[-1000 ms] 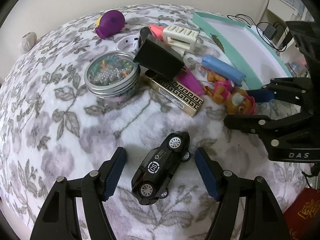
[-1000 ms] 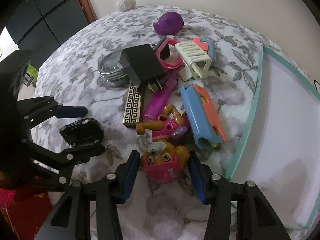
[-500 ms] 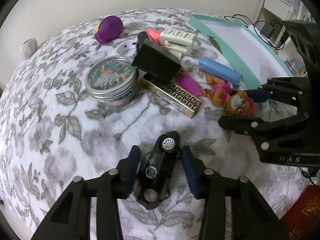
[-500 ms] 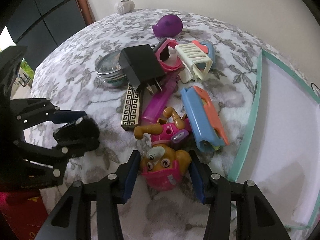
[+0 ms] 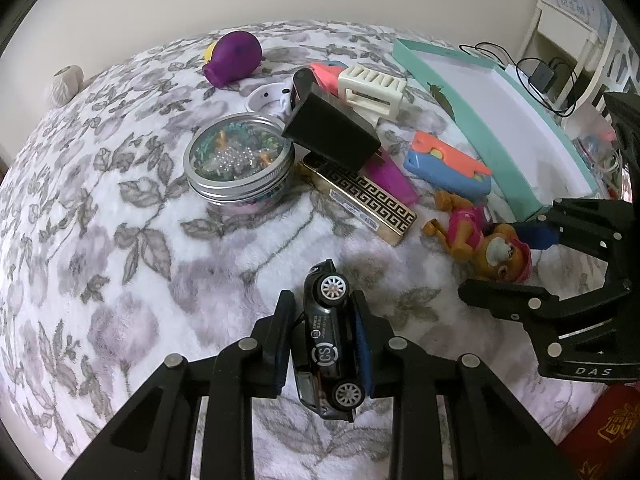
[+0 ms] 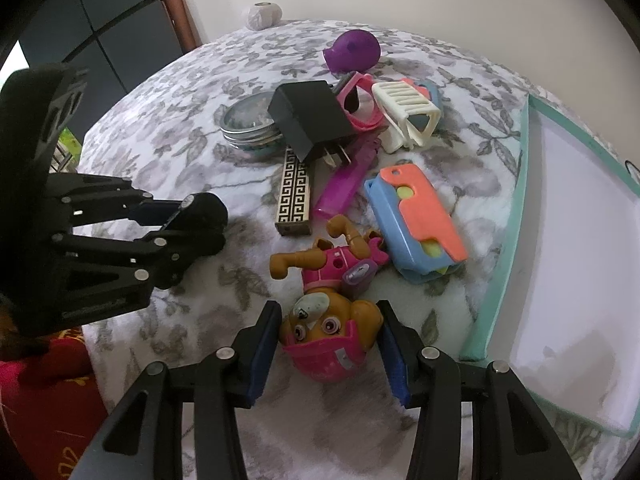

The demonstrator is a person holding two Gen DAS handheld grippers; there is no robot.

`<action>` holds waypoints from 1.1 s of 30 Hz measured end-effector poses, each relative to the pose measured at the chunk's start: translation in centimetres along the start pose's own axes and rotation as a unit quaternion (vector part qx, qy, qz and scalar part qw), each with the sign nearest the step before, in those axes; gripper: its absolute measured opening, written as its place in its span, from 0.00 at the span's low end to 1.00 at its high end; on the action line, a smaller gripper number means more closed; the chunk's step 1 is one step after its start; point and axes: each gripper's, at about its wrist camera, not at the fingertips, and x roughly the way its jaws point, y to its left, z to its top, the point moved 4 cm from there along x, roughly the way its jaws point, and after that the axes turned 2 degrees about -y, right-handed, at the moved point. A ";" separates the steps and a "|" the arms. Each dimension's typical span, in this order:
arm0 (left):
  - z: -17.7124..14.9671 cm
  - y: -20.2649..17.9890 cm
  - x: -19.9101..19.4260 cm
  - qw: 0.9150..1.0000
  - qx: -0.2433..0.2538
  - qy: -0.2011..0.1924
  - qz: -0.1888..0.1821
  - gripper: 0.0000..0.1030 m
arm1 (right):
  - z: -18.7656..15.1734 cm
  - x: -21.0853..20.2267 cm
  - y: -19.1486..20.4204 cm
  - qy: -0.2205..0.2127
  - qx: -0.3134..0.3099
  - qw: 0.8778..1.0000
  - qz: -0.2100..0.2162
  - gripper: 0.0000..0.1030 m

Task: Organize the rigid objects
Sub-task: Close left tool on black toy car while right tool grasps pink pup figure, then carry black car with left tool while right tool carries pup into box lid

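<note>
My left tongs (image 5: 323,344) are closing on the black car (image 5: 327,340). A second ago the jaws were standing wide to either side of it with the car flat on the blanket (image 5: 120,240); now the blue pads are pressing both its flanks, and the car is tipping onto its side between them, one wheel facing up. I judge the grip is nearly made, so the car is about ready to lift.

My right tongs (image 6: 328,344) are holding at the same middling width as before, bracketing the head of the dog figure (image 6: 332,304). The pads are sitting just beside the head, with a thin gap showing on each side, so nothing is gripped there yet. The figure is lying on its back on the blanket, just beside the teal tray (image 6: 500,280), which is holding nothing I can see.

The tray looks the likely place for both toys. The jar (image 5: 240,164), charger (image 5: 332,132) and the others are lying untouched further back.
</note>
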 end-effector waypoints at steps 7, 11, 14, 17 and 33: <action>0.3 0.0 -0.4 1.000 -0.002 -0.009 0.004 0.27 | 0.1 -1.3 -0.3 0.001 0.027 0.999 0.028 0.48; 0.8 0.4 -0.6 1.000 -0.013 -0.010 0.009 0.27 | 0.2 -2.3 -0.8 -0.001 0.044 0.999 0.030 0.48; 1.2 0.6 -1.4 1.000 -0.015 -0.018 0.015 0.27 | 0.4 -3.4 -1.1 -0.006 0.055 0.998 0.037 0.48; 1.9 0.6 -2.6 0.999 -0.015 -0.031 0.022 0.27 | 0.7 -4.5 -1.1 -0.015 0.059 0.997 0.038 0.48; 4.4 0.8 -6.3 0.998 -0.015 -0.057 0.034 0.27 | 1.7 -8.3 -0.7 -0.047 0.061 0.996 0.039 0.48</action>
